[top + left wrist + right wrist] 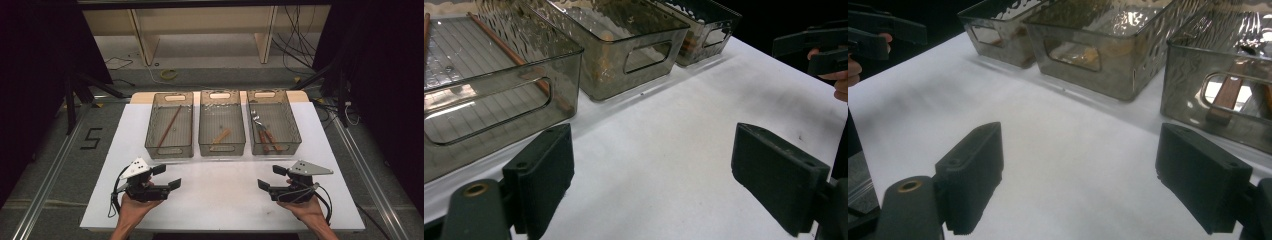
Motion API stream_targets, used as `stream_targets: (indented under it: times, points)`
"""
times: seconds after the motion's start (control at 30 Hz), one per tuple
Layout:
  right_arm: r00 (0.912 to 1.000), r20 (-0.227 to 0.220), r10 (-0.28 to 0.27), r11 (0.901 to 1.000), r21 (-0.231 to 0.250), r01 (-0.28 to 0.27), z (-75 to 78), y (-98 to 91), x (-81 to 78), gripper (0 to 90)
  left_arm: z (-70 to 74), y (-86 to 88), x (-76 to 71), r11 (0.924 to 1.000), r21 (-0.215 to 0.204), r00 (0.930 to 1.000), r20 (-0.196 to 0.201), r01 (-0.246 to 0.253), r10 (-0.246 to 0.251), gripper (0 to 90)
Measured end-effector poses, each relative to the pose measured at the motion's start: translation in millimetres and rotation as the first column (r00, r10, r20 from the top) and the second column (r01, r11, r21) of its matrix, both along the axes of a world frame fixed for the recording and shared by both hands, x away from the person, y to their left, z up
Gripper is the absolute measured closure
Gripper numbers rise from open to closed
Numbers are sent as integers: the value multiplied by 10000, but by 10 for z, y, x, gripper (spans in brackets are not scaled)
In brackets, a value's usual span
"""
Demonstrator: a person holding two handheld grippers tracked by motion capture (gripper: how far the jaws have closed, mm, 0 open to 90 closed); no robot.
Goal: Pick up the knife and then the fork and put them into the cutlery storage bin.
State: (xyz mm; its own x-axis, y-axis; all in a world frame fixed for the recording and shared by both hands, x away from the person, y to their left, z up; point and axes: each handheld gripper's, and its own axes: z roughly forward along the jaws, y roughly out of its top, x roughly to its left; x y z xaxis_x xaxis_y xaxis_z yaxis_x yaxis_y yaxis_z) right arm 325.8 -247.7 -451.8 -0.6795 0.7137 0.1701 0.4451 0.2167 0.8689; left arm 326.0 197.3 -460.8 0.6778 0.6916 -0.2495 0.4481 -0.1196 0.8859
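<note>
Left black two-jaw gripper and right black two-jaw gripper: jaws spread wide, empty, held above the white rectangular table. Beyond them, three smoky transparent plastic bins: left holds wooden chopsticks, middle a short wooden piece, right wooden-handled metal cutlery

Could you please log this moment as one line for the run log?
left gripper: open, empty | right gripper: open, empty | three bins: chopsticks left, wooden piece middle, cutlery right
</note>
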Motion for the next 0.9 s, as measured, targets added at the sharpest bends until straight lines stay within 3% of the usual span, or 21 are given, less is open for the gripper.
stream_targets:
  times: [0.9]
  points:
    - [9998,-27,-193,9998,-87,192,-58,-41,-62,200,-7,4,-8,10000,-31,10000,15,-25,25,166]
